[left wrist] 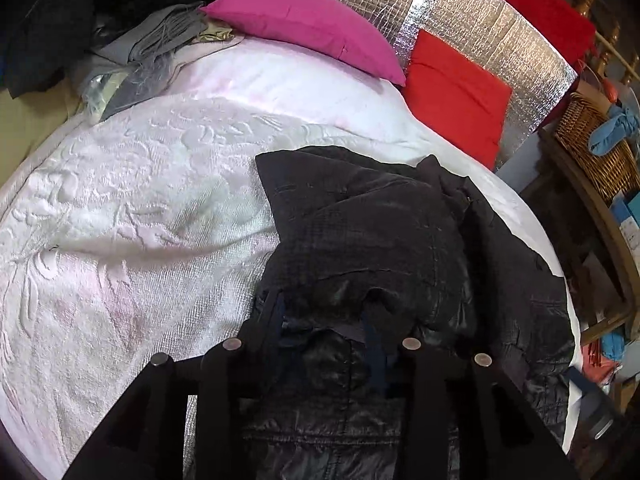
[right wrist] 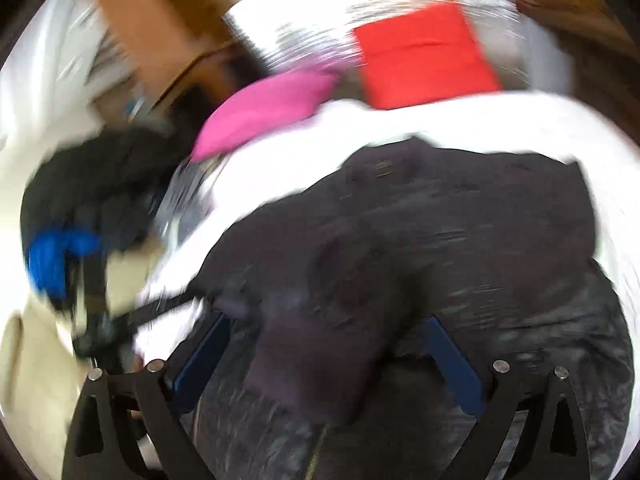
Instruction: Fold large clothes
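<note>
A large black quilted jacket (left wrist: 380, 240) lies bunched on the white bedspread (left wrist: 132, 208), on the right half of the bed. My left gripper (left wrist: 326, 320) is at the jacket's near edge, its dark blue fingers (left wrist: 276, 320) partly closed with jacket fabric bunched between them. In the blurred right wrist view the same jacket (right wrist: 460, 240) fills the middle. My right gripper (right wrist: 324, 336) is open wide over it, its blue fingers (right wrist: 204, 352) either side of a fold of fabric.
A magenta pillow (left wrist: 312, 28) and a red pillow (left wrist: 456, 96) lean on a silver foil panel (left wrist: 472, 28) at the head of the bed. Grey clothes (left wrist: 160, 40) are piled at the far left. A wicker basket (left wrist: 596, 148) and clutter stand at the right.
</note>
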The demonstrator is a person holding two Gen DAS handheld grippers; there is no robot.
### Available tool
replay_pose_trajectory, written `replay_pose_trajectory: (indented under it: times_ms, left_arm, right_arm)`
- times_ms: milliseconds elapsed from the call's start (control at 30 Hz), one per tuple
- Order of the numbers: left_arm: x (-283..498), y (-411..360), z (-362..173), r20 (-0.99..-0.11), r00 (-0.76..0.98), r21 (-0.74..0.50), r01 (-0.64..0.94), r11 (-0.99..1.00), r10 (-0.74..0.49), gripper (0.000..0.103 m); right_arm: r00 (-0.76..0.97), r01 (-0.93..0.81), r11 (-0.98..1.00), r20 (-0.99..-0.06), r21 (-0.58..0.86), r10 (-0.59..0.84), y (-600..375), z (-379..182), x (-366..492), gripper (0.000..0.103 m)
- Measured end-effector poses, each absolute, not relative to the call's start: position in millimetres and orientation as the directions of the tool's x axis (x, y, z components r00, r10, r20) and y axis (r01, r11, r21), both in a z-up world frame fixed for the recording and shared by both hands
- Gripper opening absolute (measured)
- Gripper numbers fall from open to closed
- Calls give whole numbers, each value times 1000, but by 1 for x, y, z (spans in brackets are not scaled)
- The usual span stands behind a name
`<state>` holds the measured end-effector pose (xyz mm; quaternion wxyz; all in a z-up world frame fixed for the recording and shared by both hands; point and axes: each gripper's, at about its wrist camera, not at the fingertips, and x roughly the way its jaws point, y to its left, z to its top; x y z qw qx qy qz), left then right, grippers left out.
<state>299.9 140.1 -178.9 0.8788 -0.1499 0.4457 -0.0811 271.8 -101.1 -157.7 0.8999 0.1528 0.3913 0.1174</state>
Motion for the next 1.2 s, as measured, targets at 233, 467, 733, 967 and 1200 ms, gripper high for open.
replay_pose_trajectory:
  times_ms: [233,467,733,967,1200]
  left_arm:
    - [296,145,-175,-752,590,-348,23,937,-293,40]
    - [291,145,-167,-741,600,-341,52,939,-302,40]
    - [277,142,-150,-694,599,-362,188,913,-399,55]
    - [280,150,-141,-633,631,-416,211,884,-448,61]
    - [296,147,-154,-676,641,-381,119,917,-364,61]
  right_arm:
    - [660,-155,988,-742,24,121,-20,-201,269,100]
    - [717,28,999,-697,46,13,-80,-176,266,67]
    - [768,245,786,-608,568,200,-239,-160,263,76]
    - [743,274,700,-607,659,280,-292,-190,294,78]
    - [698,358,681,-668,639,259,-304,-212,327,75]
